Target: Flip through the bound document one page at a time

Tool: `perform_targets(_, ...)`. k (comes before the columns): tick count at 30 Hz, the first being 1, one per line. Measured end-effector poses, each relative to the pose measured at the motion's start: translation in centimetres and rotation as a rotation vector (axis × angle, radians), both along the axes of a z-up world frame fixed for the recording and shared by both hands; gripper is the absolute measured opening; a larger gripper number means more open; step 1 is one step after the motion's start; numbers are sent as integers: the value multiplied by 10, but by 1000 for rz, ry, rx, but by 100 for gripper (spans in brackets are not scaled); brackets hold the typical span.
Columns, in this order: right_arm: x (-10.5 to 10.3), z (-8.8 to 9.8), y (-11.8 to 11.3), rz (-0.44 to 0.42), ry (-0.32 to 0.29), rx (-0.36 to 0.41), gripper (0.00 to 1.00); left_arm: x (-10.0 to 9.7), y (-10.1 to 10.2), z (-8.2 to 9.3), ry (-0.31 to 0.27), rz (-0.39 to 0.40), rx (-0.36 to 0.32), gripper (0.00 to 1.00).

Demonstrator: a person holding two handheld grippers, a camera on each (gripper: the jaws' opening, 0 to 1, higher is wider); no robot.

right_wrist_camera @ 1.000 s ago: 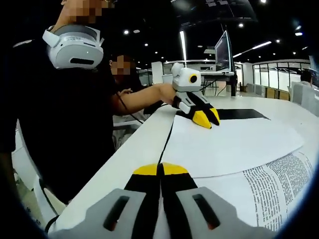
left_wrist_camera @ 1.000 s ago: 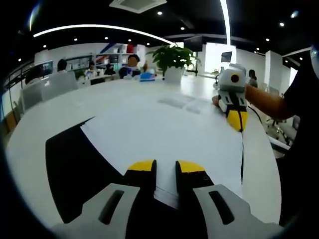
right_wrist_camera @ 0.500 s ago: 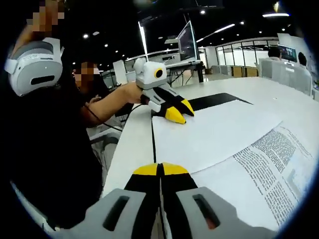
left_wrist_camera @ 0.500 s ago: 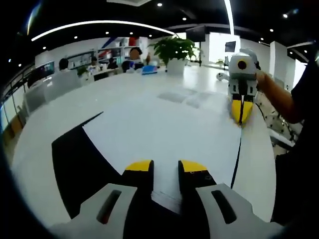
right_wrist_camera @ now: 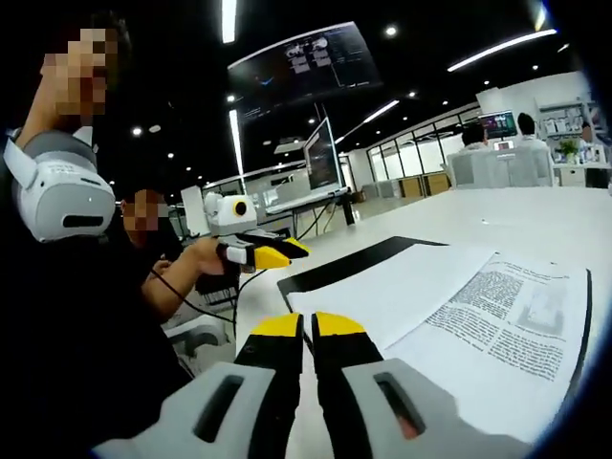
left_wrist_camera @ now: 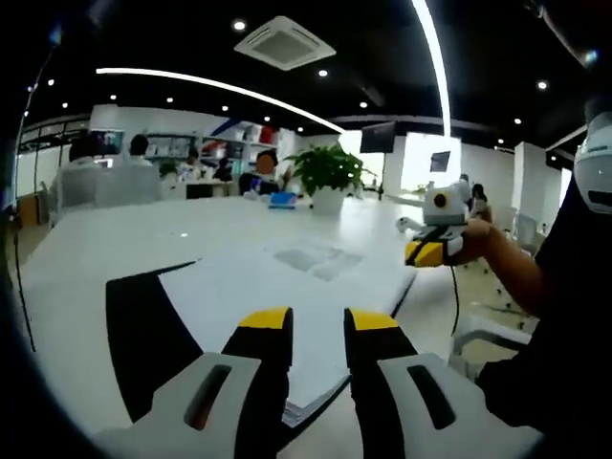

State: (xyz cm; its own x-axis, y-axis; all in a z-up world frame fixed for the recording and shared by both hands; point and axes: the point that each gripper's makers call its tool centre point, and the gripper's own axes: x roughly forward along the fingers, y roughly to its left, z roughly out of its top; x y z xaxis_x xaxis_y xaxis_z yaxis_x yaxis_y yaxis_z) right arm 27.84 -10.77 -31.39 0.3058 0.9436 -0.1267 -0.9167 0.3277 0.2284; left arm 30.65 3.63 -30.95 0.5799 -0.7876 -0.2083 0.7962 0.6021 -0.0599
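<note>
The bound document (left_wrist_camera: pixel 277 287) lies open on the white table (left_wrist_camera: pixel 115 249), with its black cover (left_wrist_camera: pixel 143 325) showing at the left. In the right gripper view it has a blank page (right_wrist_camera: pixel 402 287), a printed page (right_wrist_camera: pixel 507 325) and a black cover edge (right_wrist_camera: pixel 354 263). My left gripper (left_wrist_camera: pixel 318 320) hovers open above the document's near corner with nothing between its jaws. It also shows as the left gripper (right_wrist_camera: pixel 273 253), held in a hand off the table's edge. My right gripper (right_wrist_camera: pixel 308 325) is open by a narrow slit and holds nothing. Seen from the other side, the right gripper (left_wrist_camera: pixel 421 253) hangs beside the table, off the paper.
A potted plant (left_wrist_camera: pixel 328 172) stands at the table's far end, with people seated at desks behind it. A monitor (right_wrist_camera: pixel 320 158) stands on a desk past the document. The person's dark-clothed body (right_wrist_camera: pixel 86 316) and a white headset (right_wrist_camera: pixel 62 196) are close on the left.
Both grippers have lifted and drawn back from the document. The right gripper's jaws, shut at the page's edge before, now stand slightly apart. The turned page lies flat.
</note>
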Motion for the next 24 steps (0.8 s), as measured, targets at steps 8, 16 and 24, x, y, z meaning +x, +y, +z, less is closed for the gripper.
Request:
perform_targets(8,-8,-2,-34,-137,-3,28,9,-28,12,-9,24,0,34,26)
perform_targets(16,-36,31,-47,-153,-38,136,12,-45,21,2,-15,35,8,27)
perform_targets(24,-40,27,-60,-229,-64,105,19,-55,22,-4,1,76,-8,36)
